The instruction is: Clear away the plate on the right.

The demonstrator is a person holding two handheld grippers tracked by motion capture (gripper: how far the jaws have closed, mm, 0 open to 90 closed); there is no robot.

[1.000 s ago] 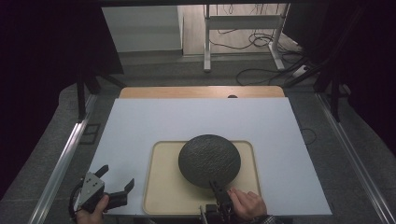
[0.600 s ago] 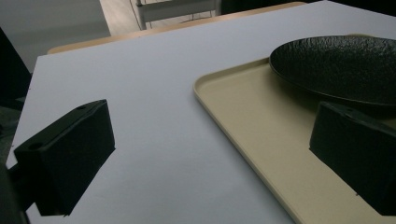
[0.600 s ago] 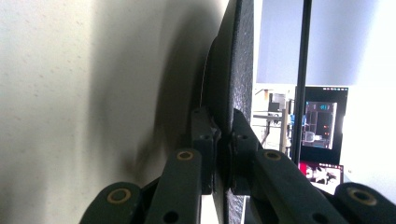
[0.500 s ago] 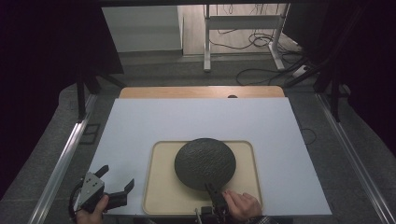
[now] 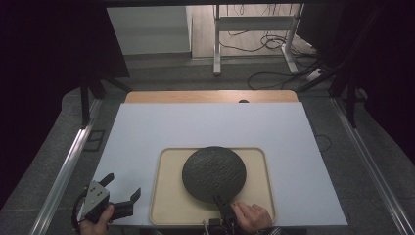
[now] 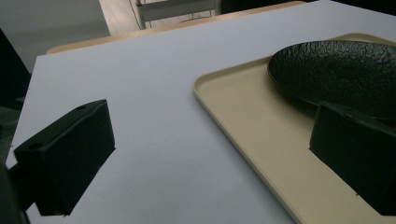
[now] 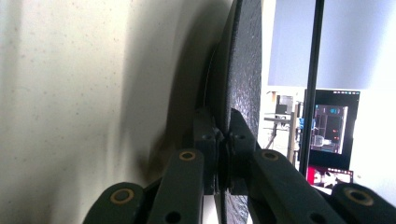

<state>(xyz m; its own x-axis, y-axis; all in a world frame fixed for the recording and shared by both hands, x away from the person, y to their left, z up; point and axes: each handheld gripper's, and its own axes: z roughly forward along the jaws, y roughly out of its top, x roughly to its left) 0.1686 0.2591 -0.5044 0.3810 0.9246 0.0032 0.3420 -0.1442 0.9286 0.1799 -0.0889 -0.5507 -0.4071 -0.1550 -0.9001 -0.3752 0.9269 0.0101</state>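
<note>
A round black textured plate (image 5: 214, 171) lies over a beige tray (image 5: 169, 196) near the front edge of the white mat. My right gripper (image 5: 218, 199) comes in from the bottom edge and is shut on the plate's near rim. In the right gripper view the jaws pinch the plate (image 7: 243, 60) edge-on, with the right gripper (image 7: 223, 126) turned on its side beside the tray (image 7: 70, 93). My left gripper (image 5: 122, 185) rests at the mat's front left corner, open, holding nothing. The left gripper (image 6: 210, 112) view looks toward the tray (image 6: 243, 116) and plate (image 6: 341, 70).
The white mat (image 5: 205, 127) covers a wooden table (image 5: 210, 96) with metal rails (image 5: 68, 166) along both sides. Cables and a stand's legs (image 5: 254, 44) lie on the floor beyond the far edge. A dark screen (image 7: 329, 126) shows in the right gripper view.
The plate has slid slightly toward the near left on the tray, with the right hand and its gripper shifting the same way. The left gripper has stayed put.
</note>
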